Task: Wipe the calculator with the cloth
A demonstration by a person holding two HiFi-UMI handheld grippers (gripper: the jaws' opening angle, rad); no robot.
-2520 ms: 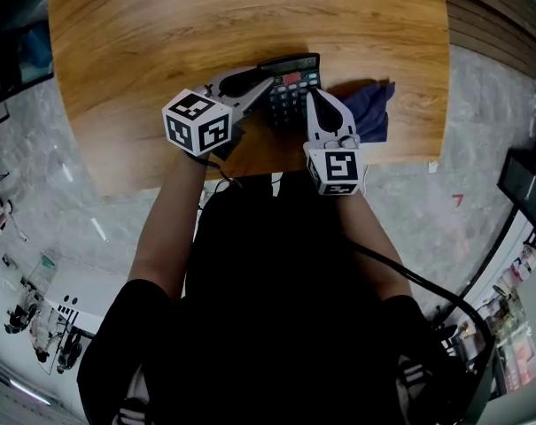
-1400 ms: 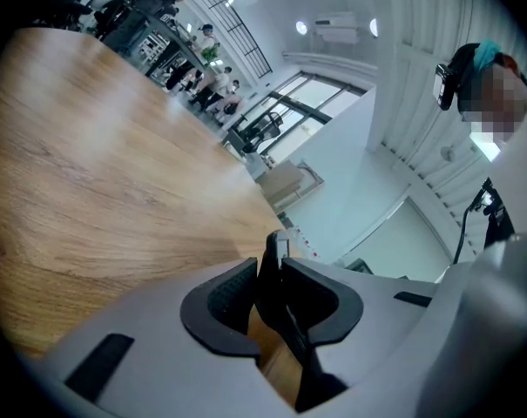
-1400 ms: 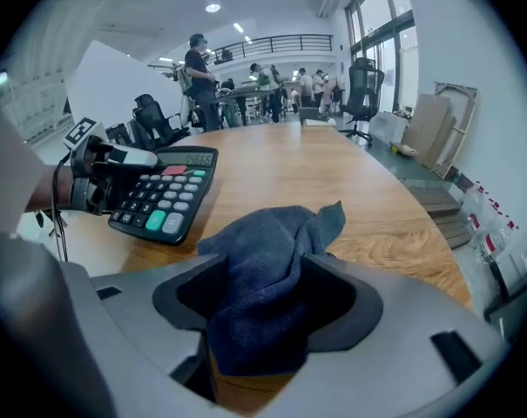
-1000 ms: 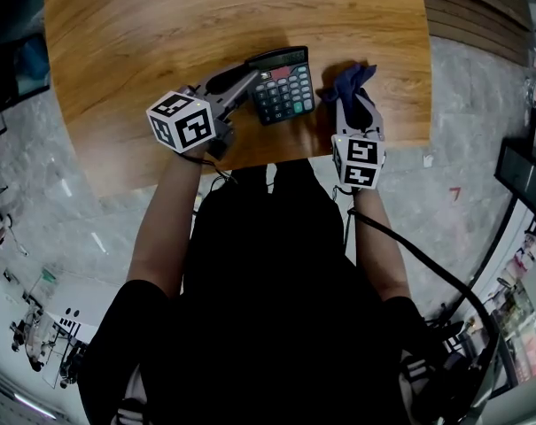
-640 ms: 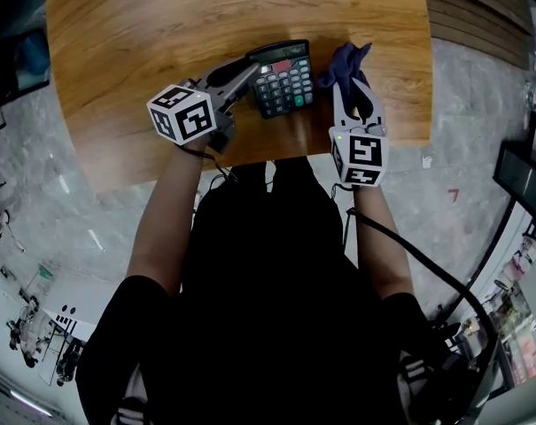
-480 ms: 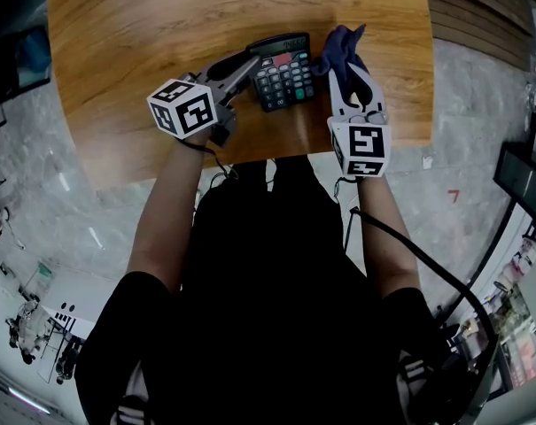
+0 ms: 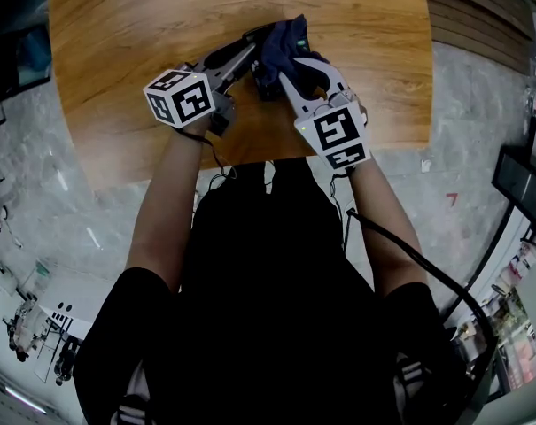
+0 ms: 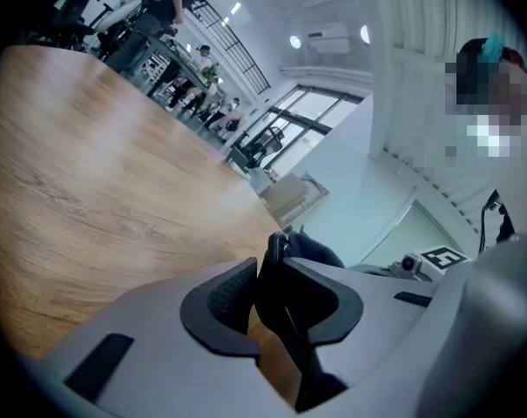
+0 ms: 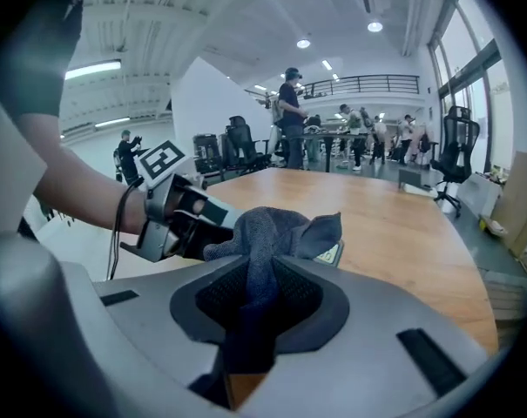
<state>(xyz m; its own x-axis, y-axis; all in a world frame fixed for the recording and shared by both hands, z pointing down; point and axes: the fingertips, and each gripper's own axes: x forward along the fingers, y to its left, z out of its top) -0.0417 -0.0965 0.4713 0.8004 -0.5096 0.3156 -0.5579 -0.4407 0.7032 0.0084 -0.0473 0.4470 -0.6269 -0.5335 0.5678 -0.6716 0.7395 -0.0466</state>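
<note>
The left tongs [image 8: 265, 277] clamp the calculator [image 9: 331, 253] by one edge; the right tongs [image 9: 259, 299] pinch the blue cloth [image 9: 272, 229], bunched over the calculator.

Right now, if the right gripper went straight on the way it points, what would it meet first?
Most likely the calculator, whose corner shows just beyond the cloth pinched in the right gripper; depth is hard to judge.

This looks like a large open-plan office or lab hall. It has a high white ceiling with round lights [image 9: 303, 43], a railed mezzanine [image 9: 368, 84] and tall windows [image 9: 472, 59]. Rolling office chairs [image 9: 459, 146] and standing people [image 9: 291, 116] surround desks beyond a long wooden table [image 9: 402, 216], and the floor [image 7: 480, 149] is polished grey.
</note>
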